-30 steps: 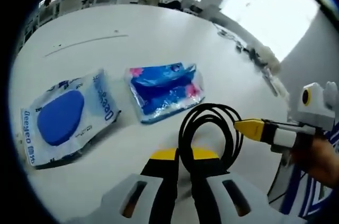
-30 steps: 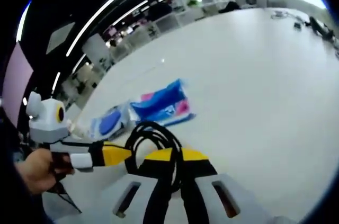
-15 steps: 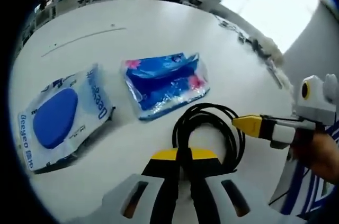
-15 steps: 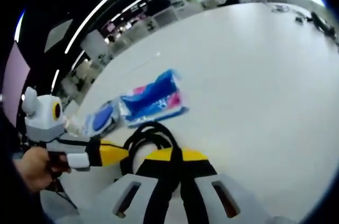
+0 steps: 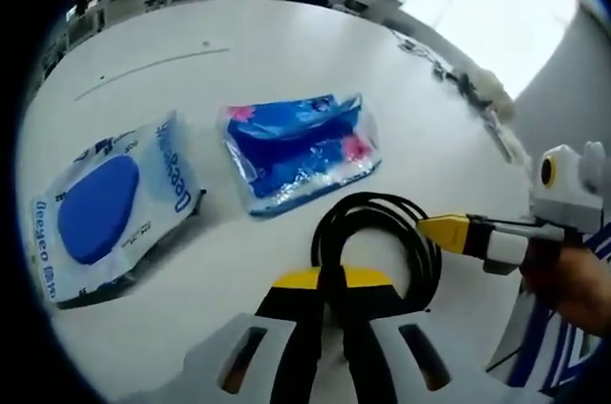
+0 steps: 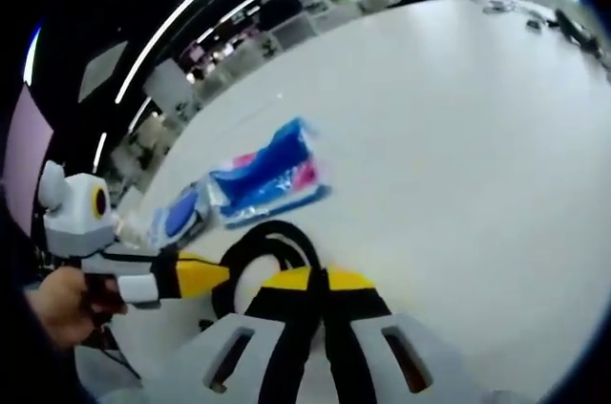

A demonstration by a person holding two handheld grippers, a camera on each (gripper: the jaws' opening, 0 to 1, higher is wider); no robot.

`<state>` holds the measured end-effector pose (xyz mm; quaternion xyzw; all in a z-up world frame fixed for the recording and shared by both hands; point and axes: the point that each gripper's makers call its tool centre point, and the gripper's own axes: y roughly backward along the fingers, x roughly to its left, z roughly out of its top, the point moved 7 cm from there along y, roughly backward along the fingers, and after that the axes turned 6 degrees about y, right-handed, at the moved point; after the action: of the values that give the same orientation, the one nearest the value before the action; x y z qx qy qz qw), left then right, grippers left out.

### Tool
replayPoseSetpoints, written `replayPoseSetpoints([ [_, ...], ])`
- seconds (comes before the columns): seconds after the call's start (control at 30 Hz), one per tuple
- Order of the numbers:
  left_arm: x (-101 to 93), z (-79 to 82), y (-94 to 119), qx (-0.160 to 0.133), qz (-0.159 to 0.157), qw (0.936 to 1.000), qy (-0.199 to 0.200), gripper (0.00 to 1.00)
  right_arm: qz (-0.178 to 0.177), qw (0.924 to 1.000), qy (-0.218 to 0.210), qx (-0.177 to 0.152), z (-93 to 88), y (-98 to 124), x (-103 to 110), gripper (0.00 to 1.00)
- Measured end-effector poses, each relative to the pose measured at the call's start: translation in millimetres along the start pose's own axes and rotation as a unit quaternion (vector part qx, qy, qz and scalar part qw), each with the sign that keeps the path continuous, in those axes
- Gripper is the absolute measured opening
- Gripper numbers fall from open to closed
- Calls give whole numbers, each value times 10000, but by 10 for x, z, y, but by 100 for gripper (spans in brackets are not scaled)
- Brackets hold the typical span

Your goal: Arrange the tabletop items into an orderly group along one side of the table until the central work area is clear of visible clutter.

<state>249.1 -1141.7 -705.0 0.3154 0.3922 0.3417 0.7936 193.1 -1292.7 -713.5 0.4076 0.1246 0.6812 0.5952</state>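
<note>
A coiled black cable (image 5: 380, 200) loops up from my left gripper (image 5: 325, 282), whose jaws are shut on it low over the white table (image 5: 239, 51). My right gripper (image 5: 447, 230) comes in from the right, its yellow tip against the coil. In the right gripper view the same cable (image 6: 270, 228) rises from my right gripper (image 6: 320, 282), shut on it, with the left gripper (image 6: 196, 277) at its left side. Beyond the coil lie a blue tissue pack (image 5: 301, 151) (image 6: 267, 175) and, left of it, a wet-wipes pack (image 5: 110, 208) (image 6: 181, 218) with a blue lid.
Small dark items (image 5: 477, 98) lie along the table's far right edge. A person's hand (image 5: 573, 280) (image 6: 62, 304) holds each opposite gripper. Wide bare tabletop (image 6: 458, 137) stretches to the right of the packs. Office shelving stands beyond the table.
Both grippers have kept their hold on the cable. The views have shifted slightly, so the two packs sit a little farther left in the right gripper view.
</note>
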Motion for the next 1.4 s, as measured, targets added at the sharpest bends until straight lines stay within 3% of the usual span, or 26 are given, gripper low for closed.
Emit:
replayPoseSetpoints([
  [0.63, 5, -35, -3, -216, 12, 9998, 34, 5, 28, 10000, -23, -3, -13, -28, -4, 0],
  [0.83, 2, -32, -14, -175, 47, 9998, -94, 5, 115, 9998, -135, -33, -18, -24, -11, 0],
  [0.97, 6, -37, -18, -165, 103, 9995, -265, 6, 221, 9996, 58, -159, -6, -32, 25, 1],
  [1.13, 15, -59, 0, -207, -17, 9996, -212, 11, 607, 9961, 239, -586, 96, 31, 162, 21],
  [1.2, 41, -67, 6, -254, 104, 9994, -201, 22, 693, 9947, 347, -682, 125, 36, 204, 25],
  [1.23, 51, -41, 17, -419, 115, 9987, -251, 26, 692, 9944, 385, -699, 129, 37, 211, 29],
  [1.27, 39, -71, 37, -320, 107, 9993, -127, 29, 700, 9938, 451, -738, 138, 35, 223, 32],
  [1.4, 10, -64, 86, -509, 33, 9984, -246, 32, 839, 9908, 573, -891, 179, 35, 301, 45],
])
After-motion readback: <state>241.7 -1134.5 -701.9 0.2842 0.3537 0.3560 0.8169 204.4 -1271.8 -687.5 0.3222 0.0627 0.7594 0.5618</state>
